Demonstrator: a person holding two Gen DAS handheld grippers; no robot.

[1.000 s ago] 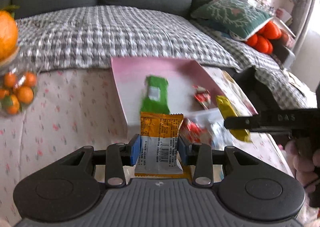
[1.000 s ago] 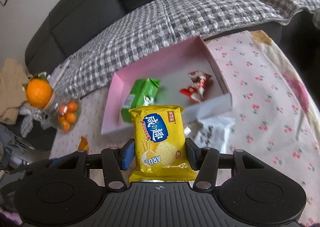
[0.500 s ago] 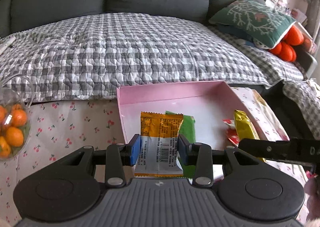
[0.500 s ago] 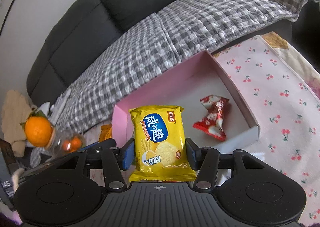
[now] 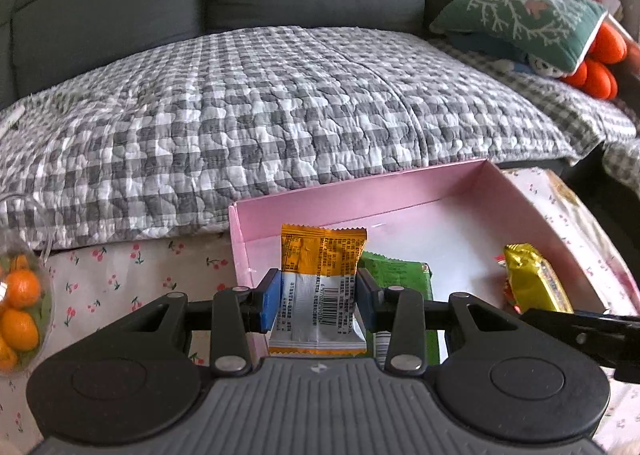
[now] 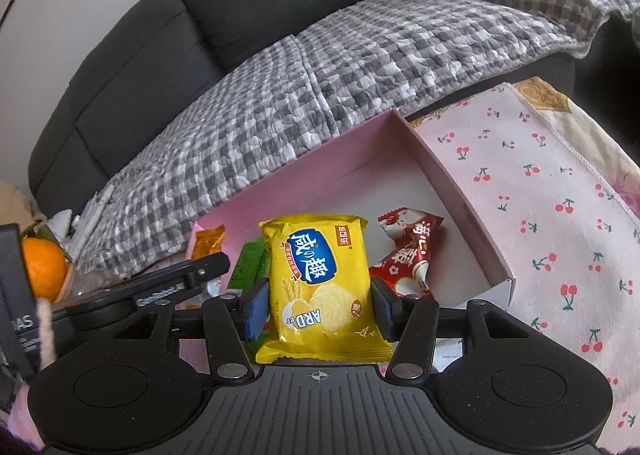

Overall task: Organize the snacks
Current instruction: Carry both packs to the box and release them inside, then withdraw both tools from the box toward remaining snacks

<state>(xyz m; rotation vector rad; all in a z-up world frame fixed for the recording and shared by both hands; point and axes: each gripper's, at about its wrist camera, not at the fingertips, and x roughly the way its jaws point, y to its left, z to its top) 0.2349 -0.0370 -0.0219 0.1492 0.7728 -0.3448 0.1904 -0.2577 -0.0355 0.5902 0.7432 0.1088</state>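
Orange snack packet [image 5: 322, 287] clamped upright in left tool [image 5: 317, 301], over the near-left corner of the pink box [image 5: 360, 199]. Yellow cracker packet [image 6: 320, 279] clamped in right tool [image 6: 319, 309], over same box. Green packet [image 5: 400, 275] and red packet [image 6: 408, 255] lie inside. Box sits on cherry-print cloth [image 6: 540, 183].

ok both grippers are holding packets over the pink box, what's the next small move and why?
Probably open the left gripper to drop the orange packet into the pink box. The packet hangs clamped between the fingers, over the box's near left corner beside the green packet already inside. The right gripper holds the yellow packet alongside and could release next.
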